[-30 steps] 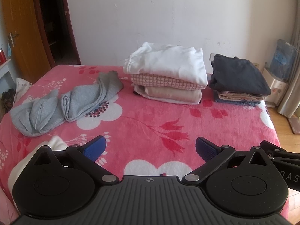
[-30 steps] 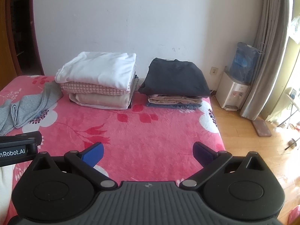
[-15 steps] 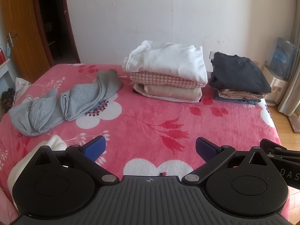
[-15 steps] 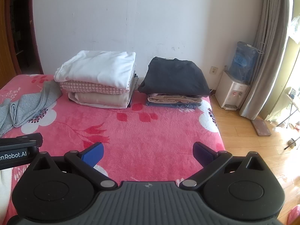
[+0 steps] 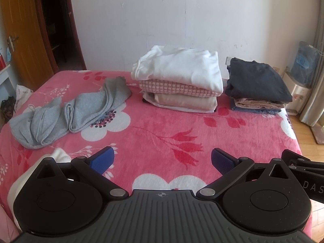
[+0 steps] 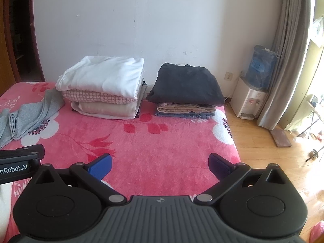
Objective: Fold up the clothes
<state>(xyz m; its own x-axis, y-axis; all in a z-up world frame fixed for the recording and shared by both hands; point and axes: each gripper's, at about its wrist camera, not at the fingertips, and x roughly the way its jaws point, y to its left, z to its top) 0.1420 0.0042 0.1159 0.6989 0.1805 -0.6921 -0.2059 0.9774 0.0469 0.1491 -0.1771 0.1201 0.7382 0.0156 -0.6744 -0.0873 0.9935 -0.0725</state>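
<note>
**Both claws spread, empty, over the pink bed; grey garment lies unfolded to the left**

Left gripper [image 5: 162, 160]: fingers wide apart, nothing between them, only pink floral blanket [image 5: 162, 133] showing in the gap. Blue pad [image 5: 102, 160] on one fingertip, darker purple-blue pad on the other. Right gripper [image 6: 160, 164]: same state, spread open w/ nothing held, hanging over the blanket nearer the bed's right edge. The two tools sit side by side; each one's body pokes into the other's view at the frame edge.

Just left of & below the left gripper's blue pad, a white cloth [image 5: 58, 157] lies on the blanket, partly hidden by the tool body; can't tell what garment it is.

Further out, ahead-left of the left gripper & well apart from it: crumpled grey garment [image 5: 66, 115], bunched in loose rolls, unfolded. In right wrist view it's at the far left edge [image 6: 26, 113].

At the far side of the bed, against the white wall [image 5: 172, 20], two folded stacks, neither touching a claw:
- stack 1: white top [image 5: 178, 73] over a pink checked piece over beige.
- stack 2, just right of it: dark charcoal garment [image 6: 185, 85] over beige & blue pieces.

Beyond the bed: water dispenser [image 6: 251, 99] w/ blue bottle, grey curtain [image 6: 289, 50], wood floor [image 6: 263, 151] on the right; orange-brown door [image 5: 22, 30] on the left.
</note>
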